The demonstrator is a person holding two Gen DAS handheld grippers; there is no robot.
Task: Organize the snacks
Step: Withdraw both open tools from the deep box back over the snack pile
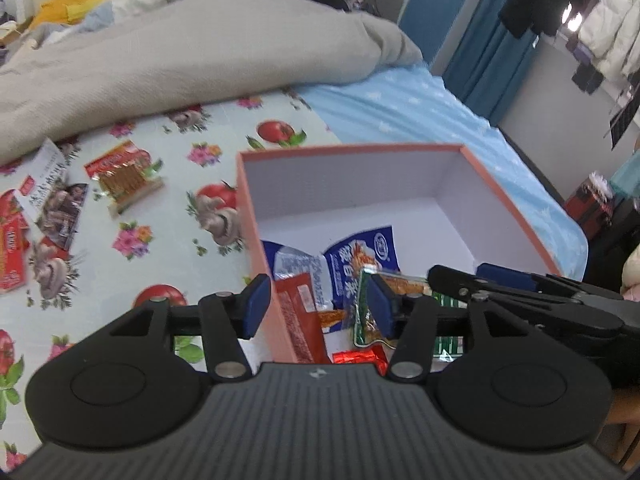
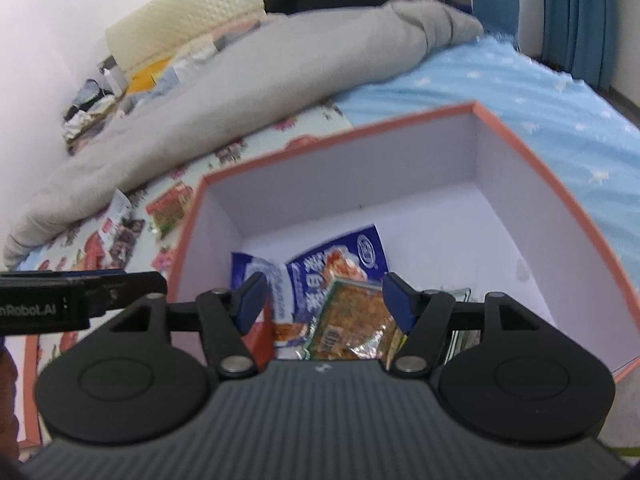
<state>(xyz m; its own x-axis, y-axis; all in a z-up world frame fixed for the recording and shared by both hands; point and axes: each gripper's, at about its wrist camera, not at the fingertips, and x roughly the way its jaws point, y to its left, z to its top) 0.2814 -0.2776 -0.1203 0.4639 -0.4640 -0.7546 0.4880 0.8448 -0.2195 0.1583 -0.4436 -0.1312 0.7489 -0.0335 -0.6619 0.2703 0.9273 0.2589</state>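
Both grippers, left and right, hover wide and empty over the pink box; remaining packets look light, crinkly, slippery — best pinched by a sealed edge.

A lived-in bedroom at home. A bed fills most of both views, with a rumpled grey duvet heaped across the upper left and a light blue sheet to its right. A fruit-and-flower printed cloth covers the near part of the mattress. In the upper right of the left wrist view, blue curtains hang beside coats and jackets on hangers.
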